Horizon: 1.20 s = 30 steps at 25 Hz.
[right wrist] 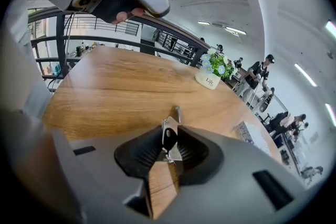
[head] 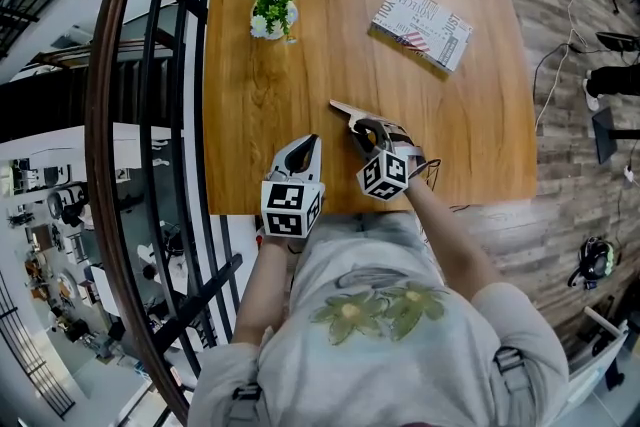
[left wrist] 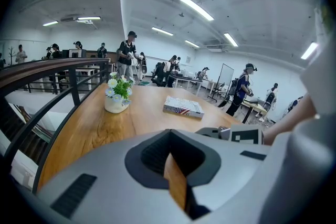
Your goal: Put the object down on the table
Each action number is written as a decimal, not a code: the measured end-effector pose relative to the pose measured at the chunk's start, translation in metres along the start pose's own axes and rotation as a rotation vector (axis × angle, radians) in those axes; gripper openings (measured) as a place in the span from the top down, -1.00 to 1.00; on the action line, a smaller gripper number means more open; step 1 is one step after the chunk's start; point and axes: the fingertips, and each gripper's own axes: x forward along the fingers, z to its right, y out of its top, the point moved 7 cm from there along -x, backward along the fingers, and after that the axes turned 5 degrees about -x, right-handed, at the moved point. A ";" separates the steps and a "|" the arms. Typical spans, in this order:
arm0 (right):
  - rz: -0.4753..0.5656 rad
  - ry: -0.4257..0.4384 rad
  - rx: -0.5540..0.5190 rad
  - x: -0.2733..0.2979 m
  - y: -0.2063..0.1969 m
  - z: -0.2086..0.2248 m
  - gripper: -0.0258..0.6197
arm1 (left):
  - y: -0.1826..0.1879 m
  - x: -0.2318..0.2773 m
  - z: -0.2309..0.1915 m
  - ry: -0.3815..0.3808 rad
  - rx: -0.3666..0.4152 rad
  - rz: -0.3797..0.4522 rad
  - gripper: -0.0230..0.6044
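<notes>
Stands at the counter's [head: 300, 45] 6 o'clock edge with a gripper in each hand. Right gripper [right wrist: 169, 147]: jaws parted, pads not squeezing. Between them, a small metal tool [right wrist: 168, 131], thin end poking out toward 11 o'clock, low over the wood; contact with the counter not clear. Left gripper [head: 306, 143]: at 9 o'clock of the right one, close but apart, jaws slightly parted with only bare wood showing through the gap. Farther up the counter, a flowerpot [head: 272, 10] at 11 o'clock and a printed book [head: 421, 25] at 1 o'clock — both well apart from the grippers. Past the counter's 9 o'clock side, a dark railing [head: 150, 95]. Far behind, people [left wrist: 128, 55] among desks.
</notes>
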 end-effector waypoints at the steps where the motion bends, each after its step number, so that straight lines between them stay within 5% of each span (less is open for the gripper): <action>1: -0.001 -0.001 -0.005 0.001 0.000 -0.001 0.63 | 0.000 0.000 0.000 0.001 0.000 -0.001 0.88; 8: -0.001 0.013 0.010 0.003 0.001 -0.002 0.59 | -0.002 -0.001 0.001 0.003 -0.001 -0.009 0.88; 15: -0.009 0.059 0.057 0.001 0.005 -0.003 0.35 | -0.004 0.001 0.006 -0.007 0.007 -0.018 0.88; 30: 0.121 0.049 0.226 -0.046 0.029 0.027 0.35 | 0.010 0.008 0.014 -0.026 0.028 0.012 0.88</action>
